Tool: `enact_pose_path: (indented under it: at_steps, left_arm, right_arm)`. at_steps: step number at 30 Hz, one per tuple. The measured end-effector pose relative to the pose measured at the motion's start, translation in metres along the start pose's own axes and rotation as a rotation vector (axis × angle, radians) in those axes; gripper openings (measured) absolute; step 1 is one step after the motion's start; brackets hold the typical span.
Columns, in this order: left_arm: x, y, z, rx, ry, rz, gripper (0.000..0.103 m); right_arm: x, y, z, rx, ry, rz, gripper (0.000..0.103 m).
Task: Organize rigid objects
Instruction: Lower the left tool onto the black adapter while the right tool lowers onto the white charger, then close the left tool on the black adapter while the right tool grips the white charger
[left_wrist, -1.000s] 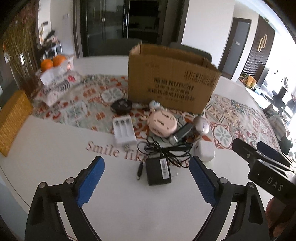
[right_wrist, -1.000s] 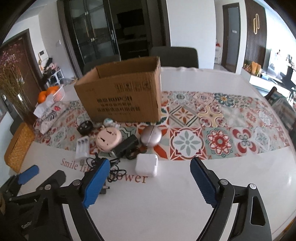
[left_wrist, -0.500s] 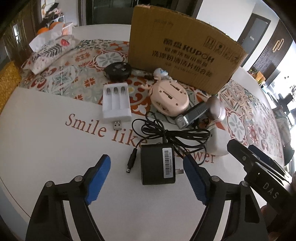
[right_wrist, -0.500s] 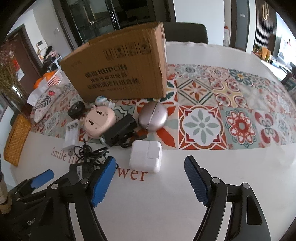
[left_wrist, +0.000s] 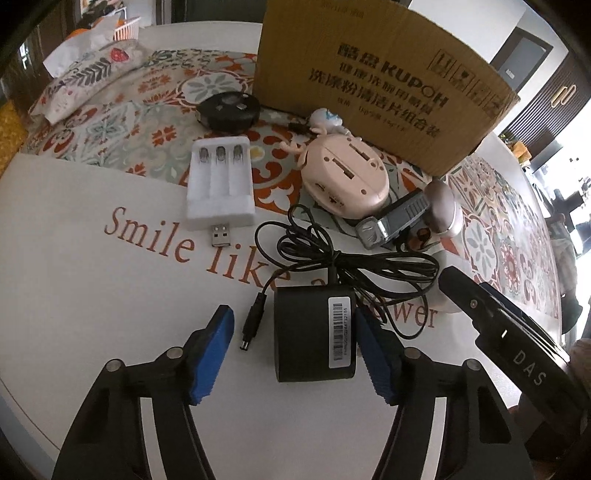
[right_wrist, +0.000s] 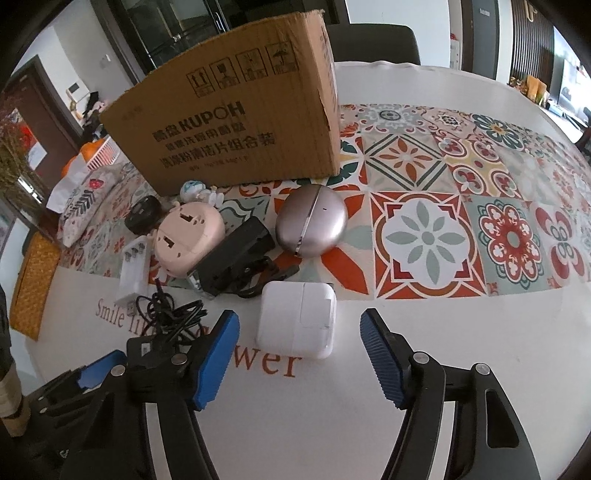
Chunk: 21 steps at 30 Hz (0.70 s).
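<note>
item: sorting of rigid objects, status at the start. nothing i can see has gone into the cardboard box (right_wrist: 236, 125) yet; its inside is hidden from both my cameras, so what it holds i cannot tell. everything listed below lies on the table (left_wrist: 92, 314) in front of the box.

my left gripper (left_wrist: 295, 350): jaws have just been closing, the black power adapter (left_wrist: 314, 332) between them. the right pad looks to be at the adapter's edge; the left pad stands clear, with the cable's barrel plug (left_wrist: 251, 325) in the gap. not yet clamped, i judge.

my right gripper (right_wrist: 299, 354): jaws have just been closing, and they stand apart with the white charger block (right_wrist: 297, 319) just ahead, between the pads, untouched.

ahead of the left gripper: white battery charger (left_wrist: 221, 181) with its usb plug, black round case (left_wrist: 228, 110), pink oval device (left_wrist: 343, 175), small white and blue figurine (left_wrist: 327, 120), grey clip-like gadget (left_wrist: 395, 221).

still to do: grasp, lift and place every piece.

view differences: the left wrist view shows the adapter's barcode label and its coiled cable (left_wrist: 351, 258); the white block there is almost wholly hidden behind my right gripper. the right wrist view shows that block entire, the whole metallic egg-shaped case (right_wrist: 312, 221) and the open patterned runner (right_wrist: 480, 206) off to the right.
</note>
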<state>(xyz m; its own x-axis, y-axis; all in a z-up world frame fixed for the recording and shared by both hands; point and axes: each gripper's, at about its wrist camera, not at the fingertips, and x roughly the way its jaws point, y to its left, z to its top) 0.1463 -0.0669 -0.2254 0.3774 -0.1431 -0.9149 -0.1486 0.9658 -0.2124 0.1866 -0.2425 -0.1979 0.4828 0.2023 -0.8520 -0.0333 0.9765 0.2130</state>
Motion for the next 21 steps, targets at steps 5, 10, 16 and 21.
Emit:
enact_pose_path:
  at_steps: [5, 10, 16, 21]
  left_arm:
    - [0.007, -0.002, 0.001, 0.008, 0.007, -0.009, 0.059]
    - [0.009, -0.007, 0.002, 0.054, -0.009, -0.007, 0.057]
    - [0.009, -0.005, 0.002, 0.093, -0.027, -0.011, 0.051]
    - [0.003, -0.002, 0.001, 0.131, -0.054, -0.001, 0.048]
  right_arm:
    - [0.012, -0.001, 0.004, 0.010, 0.019, 0.007, 0.064]
    - [0.023, -0.002, 0.005, 0.017, 0.044, -0.012, 0.059]
    - [0.023, 0.008, 0.002, -0.041, 0.034, -0.041, 0.050]
    - [0.018, 0.015, -0.004, -0.055, 0.025, -0.069, 0.050]
